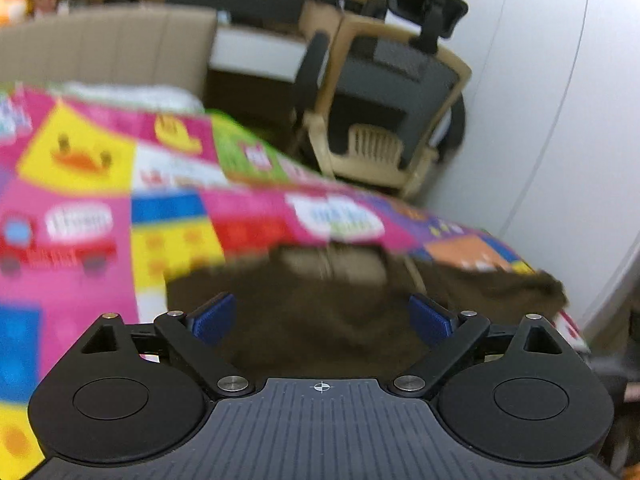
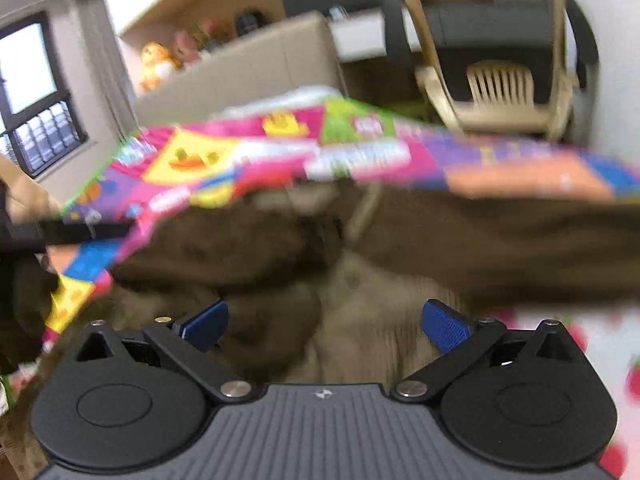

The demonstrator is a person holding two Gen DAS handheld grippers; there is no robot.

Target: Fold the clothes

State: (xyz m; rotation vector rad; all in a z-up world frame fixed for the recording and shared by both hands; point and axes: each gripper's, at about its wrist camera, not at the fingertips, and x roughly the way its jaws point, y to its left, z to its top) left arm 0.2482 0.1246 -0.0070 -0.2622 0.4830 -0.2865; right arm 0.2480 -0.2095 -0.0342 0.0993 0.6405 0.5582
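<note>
Left gripper [image 1: 322, 316]: jaws spread wide, blue pads [image 1: 212, 318] apart, nothing between them – it hangs just above the brown garment.
Right gripper [image 2: 324, 322]: jaws likewise wide apart, blue pads [image 2: 446, 326] clear of any cloth; brown fabric lies directly under and ahead of it.
Brown garment [image 1: 320, 320]: dark brown, rumpled, lying on the bedspread close in front of both grippers; in the right wrist view it [image 2: 480, 248] spreads across the frame, one part stretching off to the right. A paler tan patch [image 2: 360, 320] shows within it – lining or another layer, cannot tell through the blur.
Bedspread [image 1: 100, 200]: bright patchwork print in pink, yellow, blue and green, with duck and fire-truck motifs; it covers the bed beneath and beyond the garment.
Headboard [image 1: 108, 44]: beige, padded, at the far end of the bed.
Office chair [image 1: 400, 92]: beige frame, dark mesh, black headrest, standing beyond the bed's far corner beside a white wall.
Window [image 2: 32, 96]: dark frame, far left in the right wrist view.
</note>
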